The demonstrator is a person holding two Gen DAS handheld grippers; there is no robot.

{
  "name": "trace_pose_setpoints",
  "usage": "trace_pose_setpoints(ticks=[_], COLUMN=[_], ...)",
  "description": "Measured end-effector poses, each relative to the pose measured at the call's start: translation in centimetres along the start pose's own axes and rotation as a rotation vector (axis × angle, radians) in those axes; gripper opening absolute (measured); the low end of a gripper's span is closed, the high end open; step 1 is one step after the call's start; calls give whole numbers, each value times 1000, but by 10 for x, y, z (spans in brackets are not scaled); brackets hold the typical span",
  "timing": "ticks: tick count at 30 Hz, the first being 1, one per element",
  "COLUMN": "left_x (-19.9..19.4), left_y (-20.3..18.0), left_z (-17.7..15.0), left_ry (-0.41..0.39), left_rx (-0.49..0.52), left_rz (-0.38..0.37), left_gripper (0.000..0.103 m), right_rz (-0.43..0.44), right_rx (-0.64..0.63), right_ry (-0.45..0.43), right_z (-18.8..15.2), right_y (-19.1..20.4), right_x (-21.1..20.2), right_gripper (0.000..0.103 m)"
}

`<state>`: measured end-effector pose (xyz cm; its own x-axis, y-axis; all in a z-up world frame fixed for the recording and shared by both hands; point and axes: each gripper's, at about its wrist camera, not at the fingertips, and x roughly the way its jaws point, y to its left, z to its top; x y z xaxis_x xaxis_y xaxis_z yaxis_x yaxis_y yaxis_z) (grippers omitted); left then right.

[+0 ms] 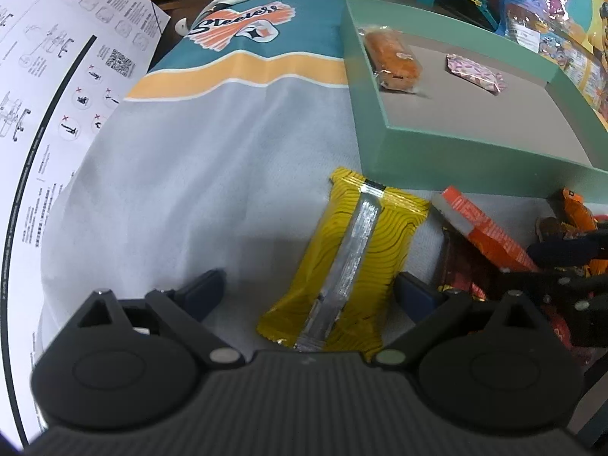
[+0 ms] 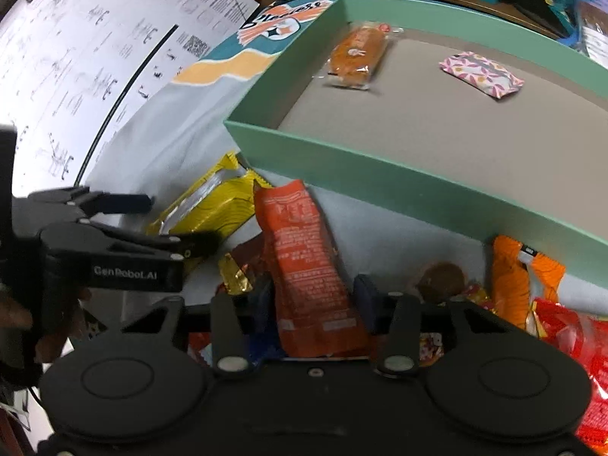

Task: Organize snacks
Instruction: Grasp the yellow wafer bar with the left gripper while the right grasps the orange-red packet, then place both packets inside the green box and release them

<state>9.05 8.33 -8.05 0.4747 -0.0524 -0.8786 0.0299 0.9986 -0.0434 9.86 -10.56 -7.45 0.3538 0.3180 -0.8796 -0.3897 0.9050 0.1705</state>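
Lower centre: right gripper (image 2: pixel 313 296), jaws pinching the light, crinkly, slippery orange packet (image 2: pixel 304 266) across its width; left gripper (image 1: pixel 307 292), jaws spread, straddles the yellow packet (image 1: pixel 349 258).

The green tray (image 2: pixel 380 174) floor is largely bare between two wrapped snacks. Its near wall borders the crowded snack pile (image 2: pixel 475 296). Left of the yellow packet (image 1: pixel 353 258), the cloth (image 1: pixel 171 190) lies bare.

A grey and teal cloth (image 1: pixel 212 159) covers the counter. On it sit a green tray (image 1: pixel 448 152) at 2 o'clock, a yellow snack (image 1: pixel 349 262) at 6 and a white paper (image 1: pixel 49 87) at 9.
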Motion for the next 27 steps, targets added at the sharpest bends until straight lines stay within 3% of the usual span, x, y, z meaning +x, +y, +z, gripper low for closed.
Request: trace_pose_setpoints(ticks=[2, 6, 13, 15, 16, 20, 27], left_x=[1, 0, 4, 2, 1, 0, -14], left_y=[-2, -5, -20, -22, -24, -27, -17], left_z=[2, 5, 7, 7, 8, 9, 5], left_ry=[-3, -20, -42, -52, -57, -58, -52], left_rx=[14, 40, 116, 134, 139, 130, 46], left_rz=[1, -16, 0, -15, -21, -11, -72], left_gripper=[98, 79, 74, 55, 53, 50, 49], right_rz=[0, 28, 47, 31, 23, 13, 18], right_rx=[12, -11, -35, -63, -70, -87, -49], right_ry=[6, 7, -17, -30, -32, -17, -6], right_z=[4, 7, 12, 11, 11, 9, 2], right_y=[-1, -1, 1, 4, 7, 16, 13], right_x=[6, 11, 17, 20, 18, 13, -4], right_gripper=[44, 44, 48, 46, 41, 34, 34])
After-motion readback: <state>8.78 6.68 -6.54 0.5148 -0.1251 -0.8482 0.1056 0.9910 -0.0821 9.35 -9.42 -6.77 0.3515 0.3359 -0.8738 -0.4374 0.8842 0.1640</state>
